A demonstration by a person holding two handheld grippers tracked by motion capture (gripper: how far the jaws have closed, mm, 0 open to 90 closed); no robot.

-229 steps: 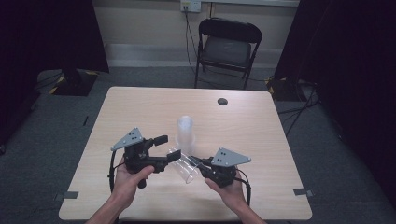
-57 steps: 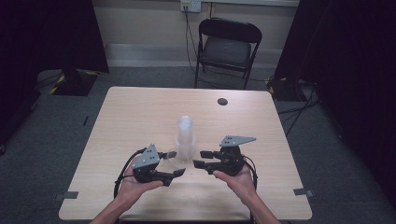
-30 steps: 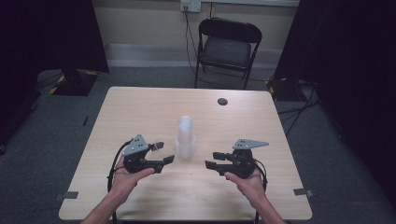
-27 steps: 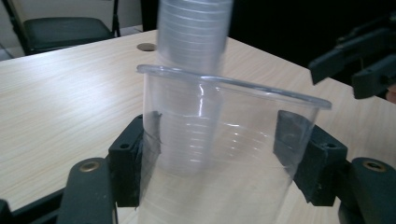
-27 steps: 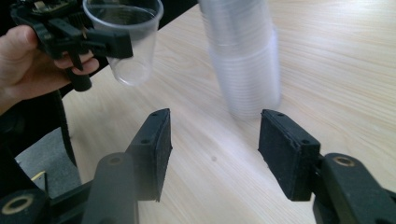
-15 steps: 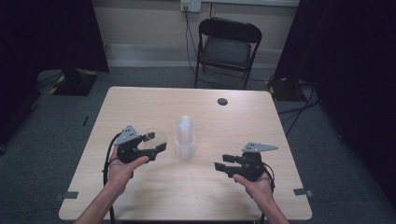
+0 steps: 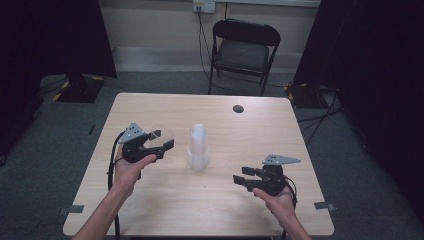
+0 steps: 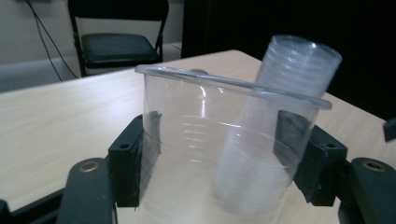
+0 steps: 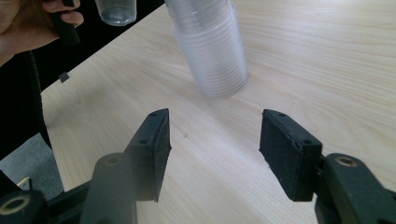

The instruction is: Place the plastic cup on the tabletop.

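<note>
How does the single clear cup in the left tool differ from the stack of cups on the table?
The single cup is one cup clamped between the left tool's pads and raised off the table; the stack is many nested cups standing free on the tabletop, gripped by nothing. The single cup is shorter than the stack. The open right tool holds neither. Both are clear plastic.

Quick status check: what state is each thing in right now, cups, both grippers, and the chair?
single clear cup: upright, mouth up, clamped between the left gripper's fingers, apart from the stack
cup stack: nested, standing on the table, not held
left gripper: shut on the single clear cup
right gripper: open, nothing between its fingers
folding chair: unfolded, seat bare, behind the table
</note>
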